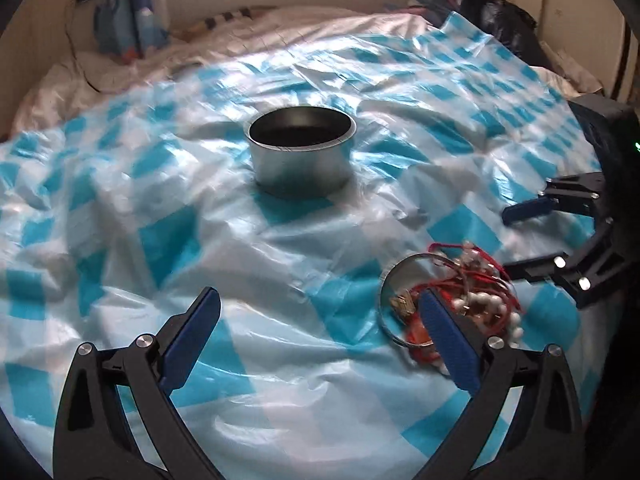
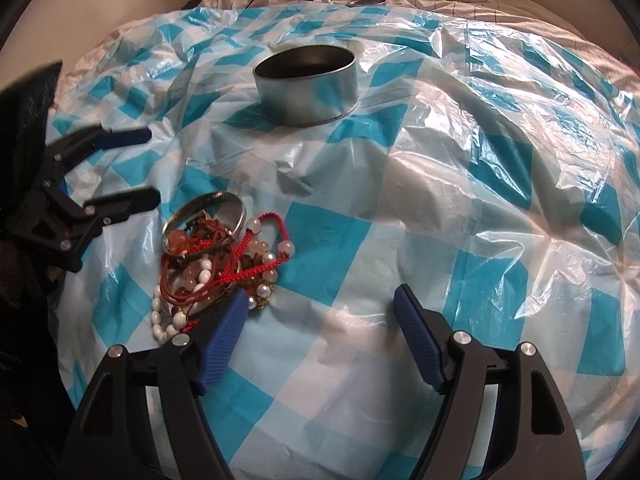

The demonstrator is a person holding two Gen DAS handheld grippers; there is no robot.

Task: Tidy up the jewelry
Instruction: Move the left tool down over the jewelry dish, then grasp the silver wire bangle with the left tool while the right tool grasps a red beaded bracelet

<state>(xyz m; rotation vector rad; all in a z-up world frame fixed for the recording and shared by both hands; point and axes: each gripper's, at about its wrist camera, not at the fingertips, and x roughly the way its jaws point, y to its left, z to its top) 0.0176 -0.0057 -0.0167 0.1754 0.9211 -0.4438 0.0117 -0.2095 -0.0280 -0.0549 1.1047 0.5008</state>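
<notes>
lying tangled: jewelry pile nr tin

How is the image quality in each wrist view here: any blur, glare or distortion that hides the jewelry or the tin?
Left wrist view: the jewelry pile is smeared by motion blur, the metal tin only slightly soft; strong fisheye curving. Right wrist view: sharper, with beads and red cords in the jewelry pile distinct; window glare whitens the plastic sheet on the right, and the tin reads clearly.

Both wrist views look down closely, sharing the tin.
</notes>
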